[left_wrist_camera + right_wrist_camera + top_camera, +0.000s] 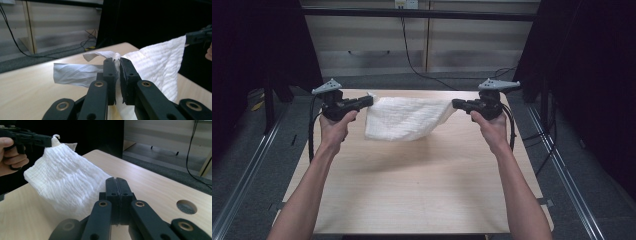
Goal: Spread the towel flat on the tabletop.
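High view: a white cloth (404, 118) hangs in the upper centre of the frame, stretched between the left claw (368, 101) and the right claw (457, 104). Each claw is carried by one hand, with the forearms entering from the bottom edge. The cloth sags toward the wooden surface (412, 185); whether its lower edge touches the wood cannot be told.

Left gripper view: the left claw (118, 65) is clenched on the cloth (160, 62), with a bunched corner pinched between the jaws at centre frame. A crumpled flap lies to the left of the jaws, over the surface (27, 87). The right claw holds the far corner at the upper right of this frame.

Right gripper view: the right claw (117, 185) is closed tight, jaws meeting with no visible gap; cloth (65, 185) runs from behind the jaws up to the left claw at the upper left, so the grip on the corner is judged to be held. A round hole (186, 206) shows in the surface at lower right.

Status, as judged:
1. Grasping of two corners: done.
2. Lifting and spreading the cloth: under way; it is taut along the top edge but wrinkled below.
3. Folding or laying flat: not yet done.
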Motion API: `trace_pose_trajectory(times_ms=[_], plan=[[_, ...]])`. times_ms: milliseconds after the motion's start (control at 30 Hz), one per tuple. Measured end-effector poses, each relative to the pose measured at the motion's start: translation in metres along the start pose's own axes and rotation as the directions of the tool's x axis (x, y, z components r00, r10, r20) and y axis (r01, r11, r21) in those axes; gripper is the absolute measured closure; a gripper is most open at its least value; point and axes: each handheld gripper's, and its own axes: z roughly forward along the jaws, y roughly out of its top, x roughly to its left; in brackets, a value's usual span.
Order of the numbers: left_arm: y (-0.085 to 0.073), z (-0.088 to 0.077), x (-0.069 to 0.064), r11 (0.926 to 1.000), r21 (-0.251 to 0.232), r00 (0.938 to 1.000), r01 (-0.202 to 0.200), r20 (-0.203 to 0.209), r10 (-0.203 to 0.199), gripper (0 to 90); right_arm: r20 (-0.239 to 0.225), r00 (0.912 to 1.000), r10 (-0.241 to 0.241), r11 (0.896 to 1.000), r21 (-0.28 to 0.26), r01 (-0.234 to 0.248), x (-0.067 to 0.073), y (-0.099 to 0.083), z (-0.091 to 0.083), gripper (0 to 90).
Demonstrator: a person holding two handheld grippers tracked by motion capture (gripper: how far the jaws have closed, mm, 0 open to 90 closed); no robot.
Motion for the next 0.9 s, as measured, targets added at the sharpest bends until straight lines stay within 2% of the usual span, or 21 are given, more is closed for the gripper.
trace_pose_trajectory(times_ms=[67, 100, 133, 167, 233, 267, 300, 367, 433, 533, 667, 767, 800, 867, 900], plan=[[0.003, 0.003, 0.001, 0.9999, -0.013, 1.0000, 0.006, -0.002, -0.006, 81.3, 0.014, 0.9999, -0.001, 1.000, -0.016, 0.001, -0.003, 0.005, 0.003, 89.9], [0.001, 0.005, 0.002, 1.0000, -0.005, 1.0000, 0.006, -0.003, -0.006, 77.1, 0.016, 0.9999, 0.004, 1.000, -0.021, -0.004, -0.004, 0.005, 0.004, 89.9], [-0.003, 0.008, 0.002, 0.9999, 0.010, 1.0000, 0.005, -0.007, -0.005, 72.3, 0.016, 0.9999, 0.000, 1.000, -0.015, 0.000, -0.005, 0.003, 0.006, 89.9], [-0.009, 0.010, 0.003, 0.9997, 0.026, 0.9999, 0.000, -0.012, 0.000, 71.2, 0.022, 0.9998, -0.004, 1.000, 0.009, 0.004, -0.004, -0.002, 0.009, 89.9], [-0.025, 0.013, 0.008, 0.9988, 0.041, 0.9996, 0.026, 0.005, -0.026, 68.5, 0.015, 0.9999, -0.001, 0.998, 0.056, 0.000, -0.005, -0.018, 0.016, 89.9], [-0.034, 0.015, 0.010, 0.9976, 0.058, 0.9989, 0.038, 0.025, -0.040, 73.7, 0.017, 0.9999, 0.002, 0.997, 0.078, -0.003, -0.006, -0.028, 0.020, 89.9], [-0.041, 0.017, 0.011, 0.9957, 0.081, 0.9989, 0.043, 0.016, -0.045, 79.4, 0.014, 0.9999, 0.010, 0.995, 0.094, -0.012, -0.007, -0.038, 0.024, 89.9], [-0.054, 0.019, 0.013, 0.9930, 0.100, 0.9974, 0.064, 0.028, -0.067, 79.3, 0.003, 0.9994, 0.034, 0.993, 0.111, -0.034, -0.007, -0.057, 0.029, 89.9], [-0.061, 0.021, 0.014, 0.9913, 0.111, 0.9967, 0.071, 0.031, -0.075, 77.4, -0.006, 0.9990, 0.045, 0.992, 0.119, -0.044, -0.007, -0.070, 0.031, 89.9], [-0.066, 0.027, 0.015, 0.9872, 0.134, 0.9952, 0.086, 0.034, -0.091, 74.8, -0.011, 0.9985, 0.054, 0.990, 0.128, -0.052, -0.006, -0.079, 0.030, 90.0], [-0.079, 0.042, 0.015, 0.9738, 0.198, 0.9925, 0.111, 0.028, -0.119, 71.1, -0.014, 0.9980, 0.062, 0.991, 0.119, -0.060, -0.007, -0.081, 0.025, 89.9], [-0.093, 0.055, 0.014, 0.9621, 0.239, 0.9892, 0.131, 0.032, -0.143, 71.2, -0.015, 0.9979, 0.063, 0.991, 0.122, -0.060, -0.007, -0.083, 0.023, 89.9], [-0.098, 0.060, 0.014, 0.9584, 0.256, 0.9900, 0.127, 0.028, -0.138, 71.3, -0.015, 0.9979, 0.062, 0.991, 0.122, -0.060, -0.007, -0.083, 0.022, 89.9], [-0.108, 0.071, 0.015, 0.9483, 0.284, 0.9874, 0.141, 0.029, -0.156, 71.3, -0.018, 0.9973, 0.071, 0.991, 0.118, -0.068, -0.009, -0.085, 0.022, 89.9], [-0.112, 0.076, 0.016, 0.9465, 0.286, 0.9864, 0.150, 0.021, -0.163, 71.2, -0.019, 0.9971, 0.074, 0.990, 0.118, -0.071, -0.009, -0.086, 0.021, 89.9]])
